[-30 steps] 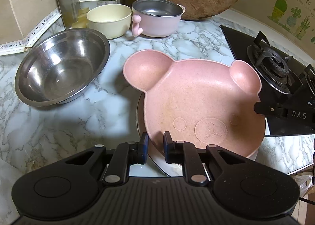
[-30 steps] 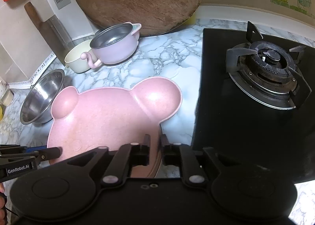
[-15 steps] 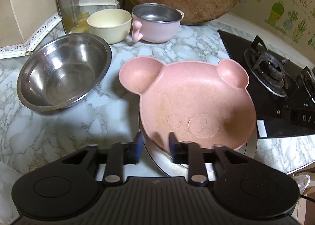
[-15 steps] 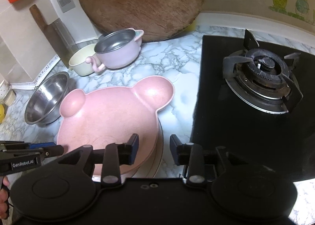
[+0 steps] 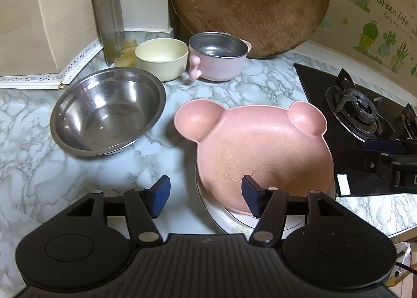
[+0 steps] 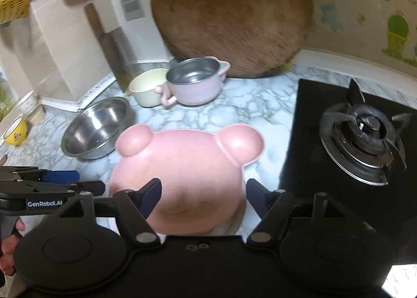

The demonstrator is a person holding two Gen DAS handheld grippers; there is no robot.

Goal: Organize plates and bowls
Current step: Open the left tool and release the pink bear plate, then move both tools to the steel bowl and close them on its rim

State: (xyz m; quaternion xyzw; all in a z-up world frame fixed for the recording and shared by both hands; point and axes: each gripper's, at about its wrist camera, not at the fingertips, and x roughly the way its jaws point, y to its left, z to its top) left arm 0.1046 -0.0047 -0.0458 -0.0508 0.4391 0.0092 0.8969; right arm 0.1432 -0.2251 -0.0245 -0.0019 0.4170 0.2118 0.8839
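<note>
Left tool (image 5: 206,199): I hold it low over the table (image 5: 78,167), fingers spread wide and pinching nothing; its right finger (image 5: 250,192) overlaps the near rim of the pink bear plate (image 5: 260,152), while the left finger sits over bare marble. Right tool (image 6: 203,196): likewise spread and empty, one finger at each side of the same plate's near edge.

Pink bear plate: it rests on a white plate (image 5: 221,216), of which only the near rim shows beneath it, just beside the stove (image 5: 365,120).

Beyond, on the left: a steel bowl (image 5: 106,113); behind it a cream bowl (image 5: 161,59) touching or nearly touching a lilac steel-lined bowl with handles (image 5: 217,56). A round wooden board (image 5: 247,3) and a cleaver (image 5: 109,19) lean on the wall.

Step in hand, as I judge it: the plates are stacked, so the bowls come next. To do it well I would lift both tools straight up clear of the pink rim before turning, so the stack is not nudged toward the stove. I would then take the cream bowl by its rim with one finger inside, keeping clear of the lilac bowl's handle, and nest small into large.
</note>
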